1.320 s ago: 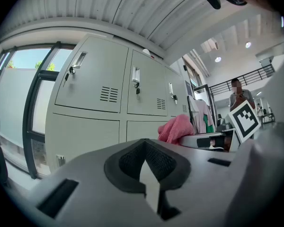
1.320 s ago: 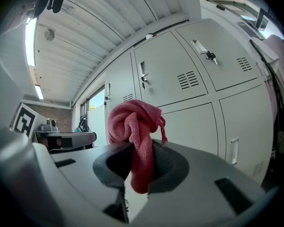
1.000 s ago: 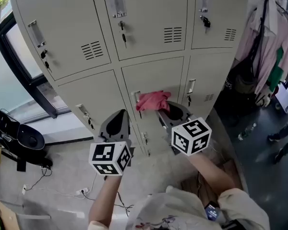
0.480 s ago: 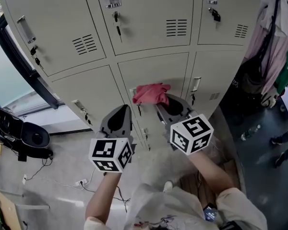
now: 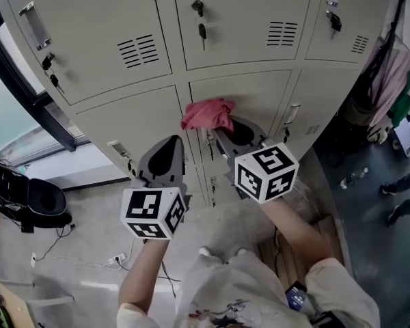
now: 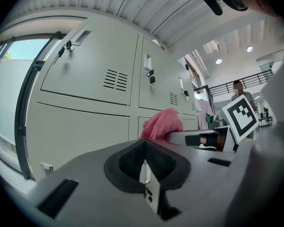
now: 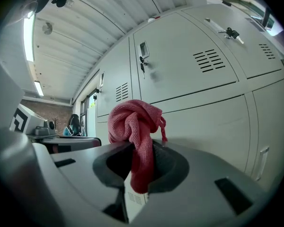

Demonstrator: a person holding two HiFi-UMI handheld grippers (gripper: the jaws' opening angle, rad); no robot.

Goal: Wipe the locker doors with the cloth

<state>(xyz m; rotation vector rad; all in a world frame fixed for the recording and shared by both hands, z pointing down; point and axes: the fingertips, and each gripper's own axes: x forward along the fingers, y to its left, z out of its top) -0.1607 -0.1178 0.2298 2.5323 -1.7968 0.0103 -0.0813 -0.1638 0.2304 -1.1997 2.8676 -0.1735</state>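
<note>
Right gripper view, pink cloth [image 7: 135, 131] pinched between jaws, bunched above

Bright, even daylight from the window [image 5: 3, 118]; strong fisheye bending, dark vignetted corners.

Top row of locker doors [image 5: 89, 39] cut off by head view's upper edge. Lower end of cloth [image 5: 206, 115] buried between right gripper [image 5: 222, 134] jaws. Cloth-to-door contact: cannot tell. Hanging clothes [image 5: 394, 60] cropped at right edge. Distant person [image 6: 239, 91] too small for detail.
</note>
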